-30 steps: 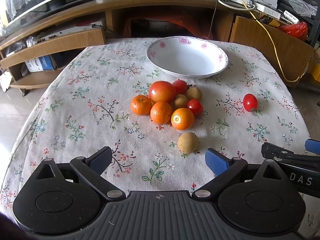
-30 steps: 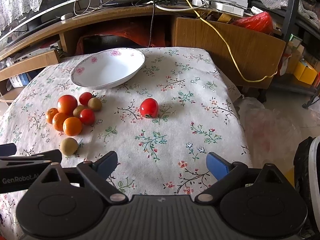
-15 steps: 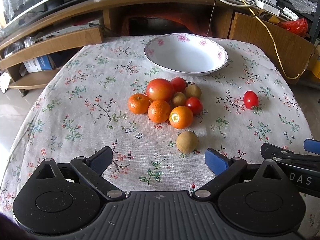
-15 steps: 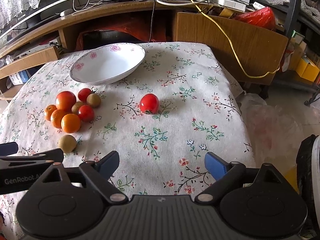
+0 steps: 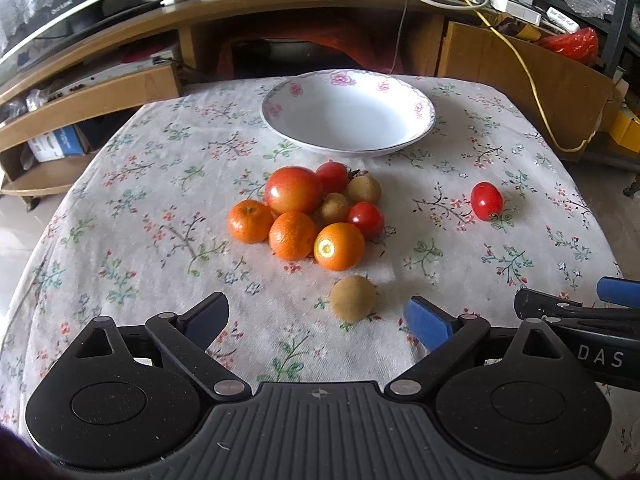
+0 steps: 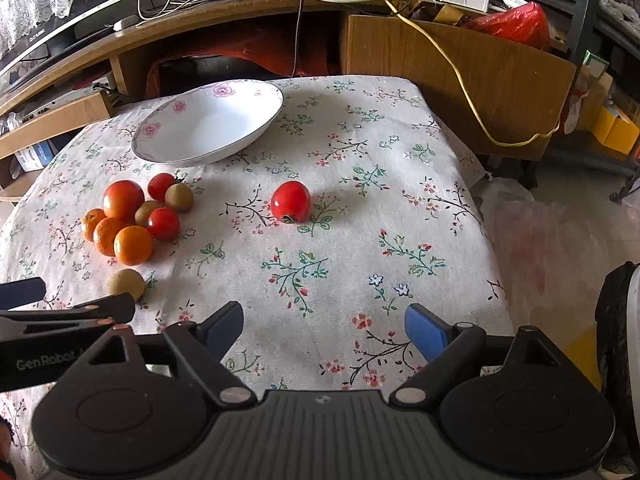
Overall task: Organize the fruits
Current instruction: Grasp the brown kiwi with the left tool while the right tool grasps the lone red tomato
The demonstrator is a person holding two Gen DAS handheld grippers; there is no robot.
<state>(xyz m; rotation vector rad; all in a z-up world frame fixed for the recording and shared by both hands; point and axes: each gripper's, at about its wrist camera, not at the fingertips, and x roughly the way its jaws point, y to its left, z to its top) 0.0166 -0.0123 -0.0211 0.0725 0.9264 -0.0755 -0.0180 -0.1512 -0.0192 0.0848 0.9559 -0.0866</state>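
An empty white bowl (image 5: pixel 348 118) with pink flowers on its rim stands at the far side of the floral tablecloth (image 5: pixel 132 220). In front of it lies a cluster of fruit (image 5: pixel 308 216): oranges, red tomatoes and brown round fruits. One brown fruit (image 5: pixel 353 298) lies alone, just beyond my left gripper (image 5: pixel 320 316), which is open and holds nothing. A lone red tomato (image 6: pixel 291 201) lies well ahead of my right gripper (image 6: pixel 324 330). Its jaws are closing with nothing between them. The bowl (image 6: pixel 208 122) and the cluster (image 6: pixel 136 216) sit to its left.
Beyond the table stands a wooden TV stand (image 5: pixel 120 80) with cables, a yellow cord (image 6: pixel 460 72) and a red bag (image 6: pixel 512 24). The table's right edge drops to the floor (image 6: pixel 560 220). Each gripper shows at the edge of the other's view.
Both views have shifted slightly toward the table. The right gripper's jaws have narrowed a little. No fruit has moved.
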